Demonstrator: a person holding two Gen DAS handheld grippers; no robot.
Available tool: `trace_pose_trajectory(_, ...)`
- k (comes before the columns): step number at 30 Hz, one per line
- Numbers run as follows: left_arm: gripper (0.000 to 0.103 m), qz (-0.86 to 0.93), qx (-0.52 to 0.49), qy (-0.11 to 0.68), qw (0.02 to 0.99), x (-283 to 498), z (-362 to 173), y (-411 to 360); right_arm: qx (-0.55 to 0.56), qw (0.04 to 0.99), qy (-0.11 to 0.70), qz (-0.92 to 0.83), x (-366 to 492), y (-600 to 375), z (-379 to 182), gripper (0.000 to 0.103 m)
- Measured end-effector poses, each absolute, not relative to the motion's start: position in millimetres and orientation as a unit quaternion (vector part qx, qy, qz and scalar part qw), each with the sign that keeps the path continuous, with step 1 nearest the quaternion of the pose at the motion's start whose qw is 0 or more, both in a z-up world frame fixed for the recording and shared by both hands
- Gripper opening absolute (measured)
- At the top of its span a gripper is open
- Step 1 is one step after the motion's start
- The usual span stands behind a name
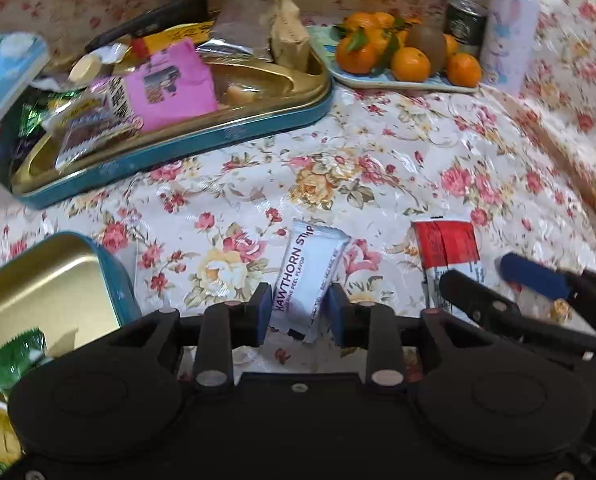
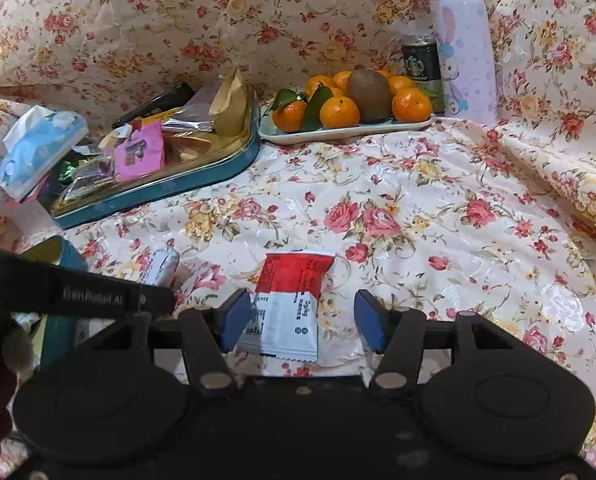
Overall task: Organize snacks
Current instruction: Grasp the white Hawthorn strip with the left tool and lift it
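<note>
You're holding your left claw (image 1: 298, 312) low over the floral cloth (image 1: 378, 152), and the white hawthorn strip packet (image 1: 312, 276) is lying right between its blue pads (image 1: 261, 312), its near end inside the gap. The pads are sitting just beside the wrapper on both sides, spread a little wider than the packet; whether they're touching it, I cannot tell. Your right claw (image 2: 304, 318) is hovering spread wide around the red-and-white packet (image 2: 291, 304): the left pad is right against its edge, the right pad is standing clear. That's two loose packets out on the cloth, one per claw. Further back, the big teal tin (image 1: 201, 140) is carrying a heap of snacks, and a smaller teal tin (image 1: 57, 280) is sitting near your left claw. One plate of mandarins (image 2: 346, 130) is waiting behind, beside one lilac bottle (image 2: 464, 48)
</note>
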State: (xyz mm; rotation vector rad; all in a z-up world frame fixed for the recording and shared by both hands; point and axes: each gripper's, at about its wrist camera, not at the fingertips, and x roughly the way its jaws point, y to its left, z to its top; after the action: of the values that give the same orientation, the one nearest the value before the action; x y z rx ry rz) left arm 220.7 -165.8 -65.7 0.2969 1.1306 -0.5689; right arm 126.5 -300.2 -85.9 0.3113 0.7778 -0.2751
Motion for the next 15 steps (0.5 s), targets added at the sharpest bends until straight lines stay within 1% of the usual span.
trace_pose_trajectory(1,0.043,-0.268,0.141,0.528,0.793,221.8,-65.2,-166.4,0.147,0.904,0.375,-0.14,128.0,-298.5,-85.8,0.068)
trace_pose_trajectory(4,0.044,-0.284,0.156,0.53,0.784,224.1,-65.4,-169.4,0.14,0.905,0.372,-0.155,129.6,-293.4,-85.5,0.071)
trace_pose_trajectory(5,0.044,-0.291,0.162,0.528,0.781,224.9,-64.9,-169.2,0.135,0.905,0.371,-0.16,130.0,-291.5,-85.7,0.075)
trace_pose_trajectory(11,0.044,-0.317,0.197,0.515,0.771,224.7,-67.2,-170.4,0.096,0.902,0.384,-0.173,132.5,-277.6,-93.6,0.075)
trace_pose_trajectory(15,0.044,-0.325,0.202,0.51,0.771,224.2,-64.9,-172.0,0.081,0.906,0.376,-0.175,129.0,-272.9,-96.2,0.075)
